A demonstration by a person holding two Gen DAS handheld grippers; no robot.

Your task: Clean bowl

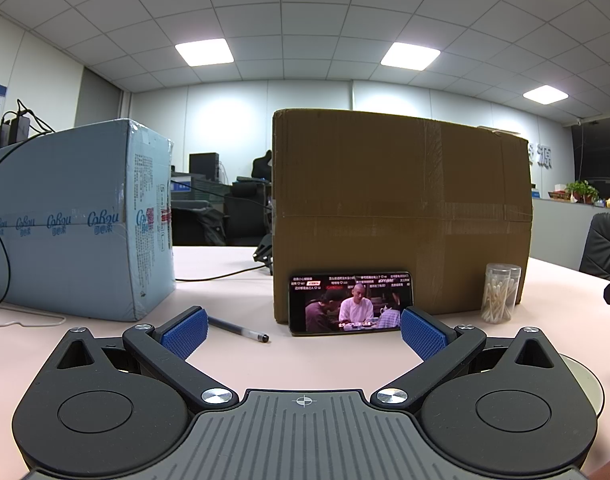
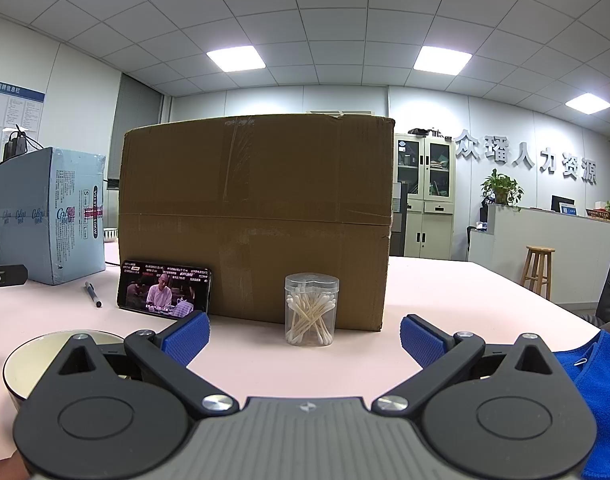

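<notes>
Our left gripper (image 1: 304, 330) is spread wide with nothing between its blue pads, low over the pink table (image 1: 305, 364). Our right gripper (image 2: 304, 338) is equally wide apart and empty. The bowl (image 2: 37, 354), pale inside with a dark rim, sits at 9 o'clock of the right gripper, partly hidden behind its black housing; from the left wrist view only its edge shows at 3 o'clock. A blue cloth (image 2: 597, 384) lies at 3 o'clock of the right gripper. At 12 o'clock we see a phone (image 1: 349, 303) playing video, leaning on a large cardboard box (image 1: 401, 208). A pen (image 1: 239, 328) lies at 11 o'clock. A clear jar (image 2: 311, 309) upright before the box holds cotton swabs. A light blue carton (image 1: 77, 216) stands at 10 o'clock.
</notes>
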